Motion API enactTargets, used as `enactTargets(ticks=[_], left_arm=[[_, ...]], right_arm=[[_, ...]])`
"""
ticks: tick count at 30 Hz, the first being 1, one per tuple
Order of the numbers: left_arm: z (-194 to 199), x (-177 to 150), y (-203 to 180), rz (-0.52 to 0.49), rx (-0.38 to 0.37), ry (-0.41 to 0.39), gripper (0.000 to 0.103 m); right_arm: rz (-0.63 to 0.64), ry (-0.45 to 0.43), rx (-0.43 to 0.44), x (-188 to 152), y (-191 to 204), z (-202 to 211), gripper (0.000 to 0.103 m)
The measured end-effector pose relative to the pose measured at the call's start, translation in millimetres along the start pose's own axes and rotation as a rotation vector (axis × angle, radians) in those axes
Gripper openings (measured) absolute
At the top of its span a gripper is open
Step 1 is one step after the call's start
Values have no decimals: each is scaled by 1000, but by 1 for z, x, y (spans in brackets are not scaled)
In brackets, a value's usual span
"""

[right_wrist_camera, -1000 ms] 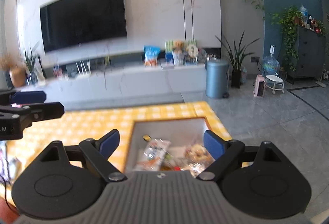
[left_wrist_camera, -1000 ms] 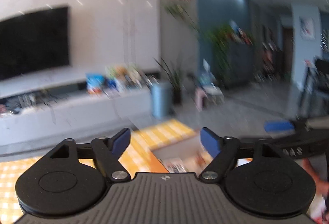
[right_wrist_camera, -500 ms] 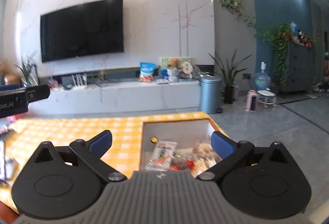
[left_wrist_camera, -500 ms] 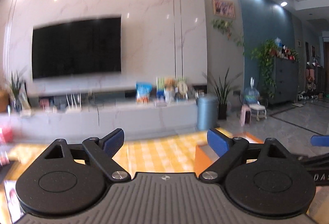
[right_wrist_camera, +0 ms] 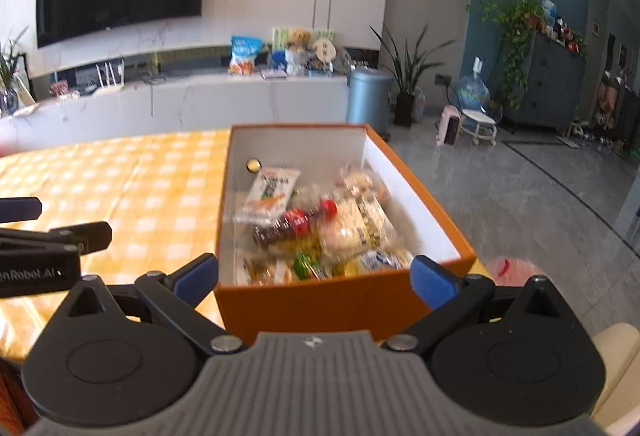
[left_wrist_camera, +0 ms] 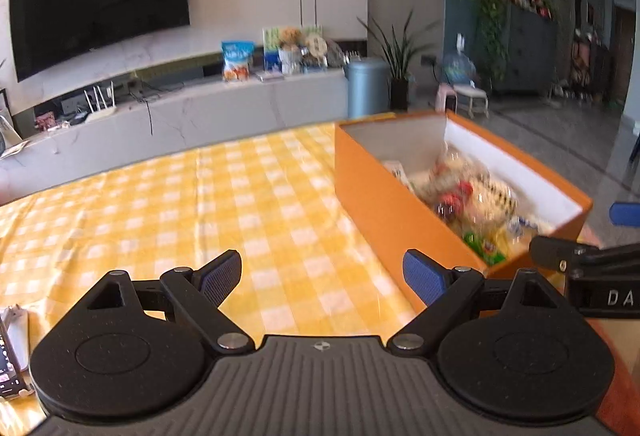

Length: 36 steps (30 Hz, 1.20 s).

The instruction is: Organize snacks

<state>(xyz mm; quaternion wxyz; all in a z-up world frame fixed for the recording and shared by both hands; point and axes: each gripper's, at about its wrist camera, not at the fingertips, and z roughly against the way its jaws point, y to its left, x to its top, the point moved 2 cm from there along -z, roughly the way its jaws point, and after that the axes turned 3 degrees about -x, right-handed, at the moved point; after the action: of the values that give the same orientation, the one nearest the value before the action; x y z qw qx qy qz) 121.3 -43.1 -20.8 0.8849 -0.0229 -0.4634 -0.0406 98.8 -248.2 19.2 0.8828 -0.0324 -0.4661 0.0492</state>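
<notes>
Covered by a yellow-and-white checked cloth [left_wrist_camera: 248,203], bench [right_wrist_camera: 120,187] spread wide under both views. Stood on its right part: orange box [right_wrist_camera: 400,171], lid off, white inside, set just ahead of the right gripper [right_wrist_camera: 316,274] and to the right of the left gripper [left_wrist_camera: 322,272]. Lay heaped inside the box: wrapped snacks [right_wrist_camera: 344,224], touching one another and filling most of the floor. Among them, toward the far left corner, a white packet with an orange picture [right_wrist_camera: 272,191]; across the middle, a dark bottle with a red cap [right_wrist_camera: 296,224]; beside it on the right, a pale bun in clear wrap [right_wrist_camera: 352,228]; near the front wall, a small green piece [right_wrist_camera: 304,262]. Sat against the far inner corner: a small round gold item [right_wrist_camera: 253,165], too small to name.

Held low over the cloth, left gripper with jaws spread wide, nothing between the blue pads [left_wrist_camera: 220,276]. Held at the near wall of the box, right gripper likewise with jaws spread wide and gripping nothing, pads [right_wrist_camera: 434,282] flanking the box front without visible contact.

Glimpsed at the left edge of the left view: part of a phone [left_wrist_camera: 8,364], mostly cut off.
</notes>
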Motion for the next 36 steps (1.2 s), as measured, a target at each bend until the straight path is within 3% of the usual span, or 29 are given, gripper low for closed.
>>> enactTargets(ticks=[8, 36], left_arm=[[-2, -13, 1, 18, 15, 32, 103], [3, -10, 4, 61, 13, 44, 103]], right_arm=[[-67, 94, -15, -10, -7, -12, 100], [-25, 78, -38, -9, -1, -13, 100]])
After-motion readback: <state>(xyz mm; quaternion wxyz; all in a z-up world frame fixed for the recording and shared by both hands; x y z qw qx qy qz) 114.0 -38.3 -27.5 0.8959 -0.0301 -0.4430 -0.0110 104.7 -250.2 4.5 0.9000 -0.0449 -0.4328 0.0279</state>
